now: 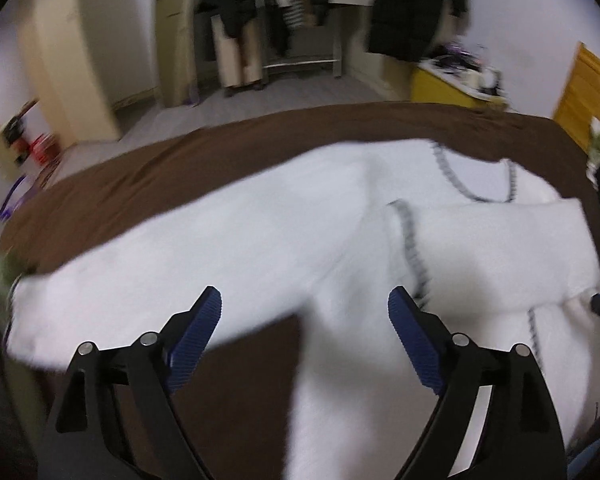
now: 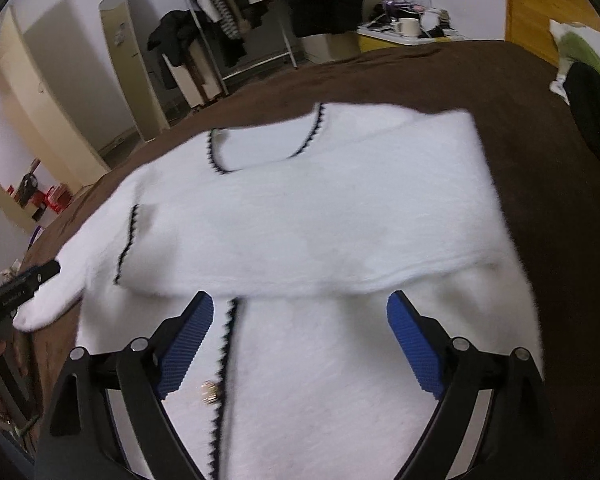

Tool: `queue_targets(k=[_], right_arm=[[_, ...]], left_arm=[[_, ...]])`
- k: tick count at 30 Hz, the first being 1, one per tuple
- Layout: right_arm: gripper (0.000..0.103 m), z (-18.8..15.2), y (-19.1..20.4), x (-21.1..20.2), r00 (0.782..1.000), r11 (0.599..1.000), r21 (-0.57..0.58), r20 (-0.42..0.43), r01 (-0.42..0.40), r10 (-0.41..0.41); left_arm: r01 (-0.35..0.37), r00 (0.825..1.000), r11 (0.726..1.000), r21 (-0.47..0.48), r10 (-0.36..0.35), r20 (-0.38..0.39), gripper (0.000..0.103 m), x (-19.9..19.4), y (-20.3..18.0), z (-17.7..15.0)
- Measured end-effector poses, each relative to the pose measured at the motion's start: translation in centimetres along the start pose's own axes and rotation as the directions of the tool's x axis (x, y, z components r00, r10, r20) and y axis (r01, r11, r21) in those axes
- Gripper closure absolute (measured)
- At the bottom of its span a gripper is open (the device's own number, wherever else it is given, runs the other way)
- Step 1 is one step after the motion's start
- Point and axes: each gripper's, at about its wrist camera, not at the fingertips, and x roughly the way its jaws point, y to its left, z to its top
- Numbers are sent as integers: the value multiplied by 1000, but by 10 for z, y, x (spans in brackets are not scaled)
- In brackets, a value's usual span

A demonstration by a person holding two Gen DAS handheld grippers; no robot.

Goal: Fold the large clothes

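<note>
A white fluffy cardigan (image 1: 260, 240) with black trim lies flat on a brown bedspread (image 1: 220, 152). Its one sleeve stretches out to the left (image 1: 100, 292); the other sleeve is folded across the chest (image 2: 320, 216). My left gripper (image 1: 305, 308) is open and empty, hovering above the cardigan near the outstretched sleeve's armpit. My right gripper (image 2: 300, 312) is open and empty above the cardigan's (image 2: 320, 360) front, just below the folded sleeve, near the buttoned edge with a gold button (image 2: 209, 391). The left gripper's body shows at the left edge of the right wrist view (image 2: 20, 288).
The brown bedspread (image 2: 520, 128) covers the bed all round the cardigan. A green-and-white pillow (image 2: 580, 48) and a dark item lie at the bed's right. Beyond stand a clothes rack (image 2: 228, 20), a yellow table with a mug (image 2: 408, 26), and cupboards.
</note>
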Motion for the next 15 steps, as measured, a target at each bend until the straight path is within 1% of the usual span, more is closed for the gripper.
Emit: queue_targets(k=[2,6,7,9,11,15], right_arm=[[15,-4,10,-1,1000,1000,-11,-7,-16,16],[15,-16,33,-3,999,998,-53,-11,-30,30],[15,-18,36,-3,999,998,-58,-13,-32,32],[15,-24,45,-6,999,997,-69,-18,-35,34],[15,-30,53,-7,999,996,-79,-23,-37,36],[15,-39,68,-3,999,993,-112,-37,-33,29]], left_arm=[[-38,999,999,-29,38,-13,19,-5,20,-15],[-117,993,985,-129,113,-38,17,-13,70,-48],[-142,990,977,-158,138,-41,16,-14,83,-57],[-174,984,958,-226,165,-58,16,-12,108,-71],[-198,980,936,-292,184,-76,16,-10,127,-81],[-227,974,897,-379,215,-76,16,-4,154,-95]])
